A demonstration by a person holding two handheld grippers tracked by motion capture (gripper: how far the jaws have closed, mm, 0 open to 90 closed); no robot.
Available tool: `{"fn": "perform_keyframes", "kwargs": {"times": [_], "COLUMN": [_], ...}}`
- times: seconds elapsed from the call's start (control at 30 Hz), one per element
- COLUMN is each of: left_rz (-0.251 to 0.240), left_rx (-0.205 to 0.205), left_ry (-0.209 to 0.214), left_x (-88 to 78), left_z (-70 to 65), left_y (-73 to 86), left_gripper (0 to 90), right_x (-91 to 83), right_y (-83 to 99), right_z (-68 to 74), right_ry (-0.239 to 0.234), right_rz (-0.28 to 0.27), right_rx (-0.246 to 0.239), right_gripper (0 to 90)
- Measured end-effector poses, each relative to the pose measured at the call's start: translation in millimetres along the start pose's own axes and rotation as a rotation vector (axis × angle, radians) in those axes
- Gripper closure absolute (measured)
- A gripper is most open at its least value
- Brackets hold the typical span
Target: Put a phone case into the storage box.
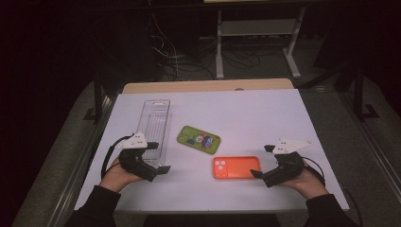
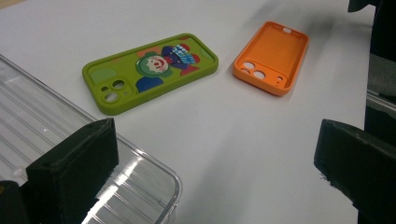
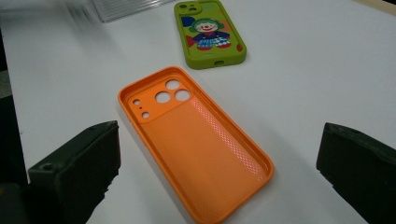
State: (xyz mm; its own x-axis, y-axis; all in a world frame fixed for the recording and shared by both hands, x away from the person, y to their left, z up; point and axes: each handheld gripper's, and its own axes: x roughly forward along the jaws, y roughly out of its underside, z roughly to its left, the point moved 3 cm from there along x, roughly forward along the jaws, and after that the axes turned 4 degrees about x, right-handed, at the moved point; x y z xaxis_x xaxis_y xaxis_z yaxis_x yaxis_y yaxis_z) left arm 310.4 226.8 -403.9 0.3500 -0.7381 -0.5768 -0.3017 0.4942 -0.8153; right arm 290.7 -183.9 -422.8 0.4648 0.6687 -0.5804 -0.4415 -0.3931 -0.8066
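Observation:
An orange phone case (image 1: 236, 167) (image 2: 272, 57) (image 3: 196, 140) lies hollow side up on the white table, camera holes to its left end. A green phone case with a clown picture (image 1: 198, 140) (image 2: 150, 71) (image 3: 209, 31) lies left of and behind it. A clear plastic tray (image 1: 155, 127) (image 2: 56, 140) stands lengthwise at the left. My left gripper (image 1: 158, 158) (image 2: 215, 172) is open over the tray's near end, holding nothing. My right gripper (image 1: 262, 163) (image 3: 219, 172) is open just right of the orange case, its jaws wide on either side of the case's near end without touching it.
The white table top (image 1: 265, 118) has a wooden strip (image 1: 208, 86) along its far edge. Beyond it stand a metal frame (image 1: 257, 42) and loose cables on a dark floor. Bare table surface lies behind and to the right of the cases.

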Motion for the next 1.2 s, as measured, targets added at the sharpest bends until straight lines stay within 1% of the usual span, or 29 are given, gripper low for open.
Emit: {"fn": "perform_keyframes", "kwargs": {"times": [0.07,0.17,0.23,0.4,0.47,0.53,0.57,0.67,0.77,0.83,0.9,0.93,0.97,1.0,1.03,1.1,1.17,1.2], "left_rz": [-0.006,-0.002,0.005,0.001,0.000,0.004,0.002,0.003,0.004,0.003,0.007,0.007,0.001,0.000,-0.002,-0.001,-0.003,-0.001], "left_rx": [-0.009,-0.002,0.001,-0.004,0.003,-0.001,0.002,0.008,0.013,0.016,0.017,0.017,0.011,0.007,0.006,0.008,0.012,0.010], "left_ry": [0.001,0.006,0.007,0.005,0.005,0.008,0.009,0.010,0.008,0.009,0.008,0.008,0.009,0.008,0.008,0.008,0.008,0.006], "left_x": [0.6,2.9,3.3,3.6,4.5,5.0,5.5,6.0,5.3,5.5,5.3,5.3,5.3,5.1,5.1,4.9,4.6,4.3], "left_z": [-0.6,0.7,0.7,0.2,0.1,-0.9,-0.9,-1.6,-1.7,-1.7,-1.7,-1.7,-1.9,-2.0,-1.9,-1.7,-1.3,-1.7], "left_y": [-0.2,-0.6,-0.4,-1.4,-2.1,-2.0,-2.3,-2.8,-2.9,-3.1,-2.8,-2.8,-3.0,-3.2,-3.1,-2.9,-2.9,-2.9], "left_gripper": [0.0,0.0,0.0,0.0,0.0,0.0,0.0,0.0,0.0,0.0,0.0,0.0,0.0,0.0,0.0,0.0,0.0,0.0], "right_x": [-0.1,0.0,-0.4,1.2,1.9,3.4,3.4,7.2,10.0,13.0,14.7,15.3,15.9,15.9,16.6,17.8,18.7,21.0], "right_y": [0.2,0.6,-0.6,-3.8,-9.1,-12.2,-12.2,-16.1,-18.5,-22.3,-24.8,-26.1,-27.5,-27.5,-30.7,-33.3,-34.5,-36.5], "right_z": [0.4,-0.5,-1.1,-3.1,-7.5,-11.1,-11.1,-16.0,-19.0,-22.8,-25.0,-26.5,-27.3,-27.3,-29.4,-32.2,-32.8,-34.6], "right_ry": [0.000,-0.001,-0.001,-0.002,0.004,0.009,0.009,0.017,0.012,0.015,0.011,0.015,0.018,0.018,0.019,0.019,0.017,0.021], "right_rz": [0.003,0.005,-0.003,-0.002,-0.006,-0.006,-0.006,0.020,0.039,0.054,0.065,0.074,0.075,0.075,0.080,0.086,0.094,0.104], "right_rx": [-0.003,-0.004,0.001,0.009,0.006,0.004,0.004,0.014,0.022,0.018,0.033,0.024,0.026,0.026,0.032,0.025,0.029,0.029], "right_gripper": [0.0,0.0,0.0,0.0,0.0,0.0,0.0,0.0,0.0,4.6,7.2,8.8,10.7,10.7,13.9,18.8,20.6,25.1]}}
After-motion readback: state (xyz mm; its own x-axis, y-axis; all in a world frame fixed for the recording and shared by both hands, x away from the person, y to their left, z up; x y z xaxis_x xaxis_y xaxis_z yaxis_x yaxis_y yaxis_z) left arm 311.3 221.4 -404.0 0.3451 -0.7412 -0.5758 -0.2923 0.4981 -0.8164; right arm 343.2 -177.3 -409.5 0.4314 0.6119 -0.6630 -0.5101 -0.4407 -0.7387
